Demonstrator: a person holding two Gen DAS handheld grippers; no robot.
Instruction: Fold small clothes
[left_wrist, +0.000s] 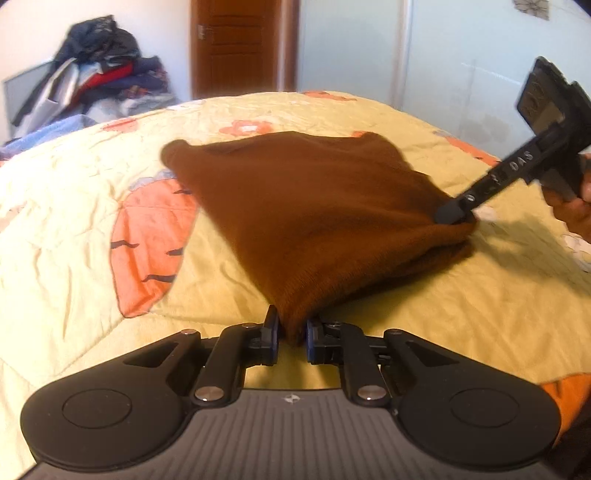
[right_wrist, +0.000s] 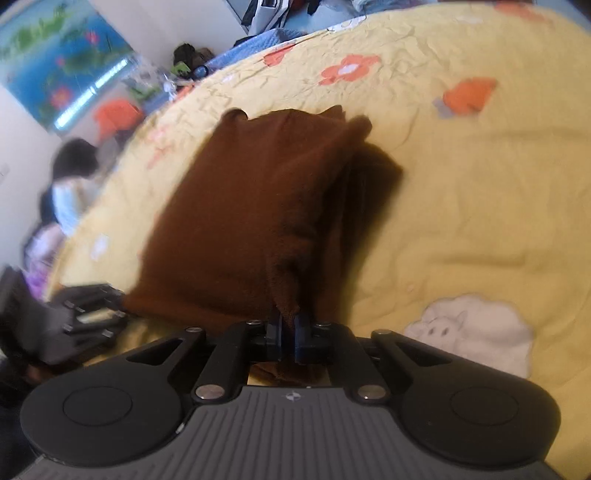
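Observation:
A small brown knit garment (left_wrist: 314, 206) lies partly folded on the yellow bedspread (left_wrist: 74, 221). My left gripper (left_wrist: 292, 334) is shut on its near corner, the cloth pinched between the blue pads. In the left wrist view my right gripper (left_wrist: 452, 214) comes in from the right and clamps the garment's right corner. In the right wrist view the brown garment (right_wrist: 251, 214) rises from my right gripper (right_wrist: 290, 338), which is shut on a bunched corner. The left gripper (right_wrist: 92, 314) shows blurred at the left edge of the cloth.
The bedspread (right_wrist: 480, 184) carries orange carrot and flower patches and a white bunny patch (right_wrist: 476, 332). A pile of clothes (left_wrist: 99, 74) sits beyond the bed's far left, by a brown door (left_wrist: 236, 48). A person (right_wrist: 70, 188) sits past the bed's edge.

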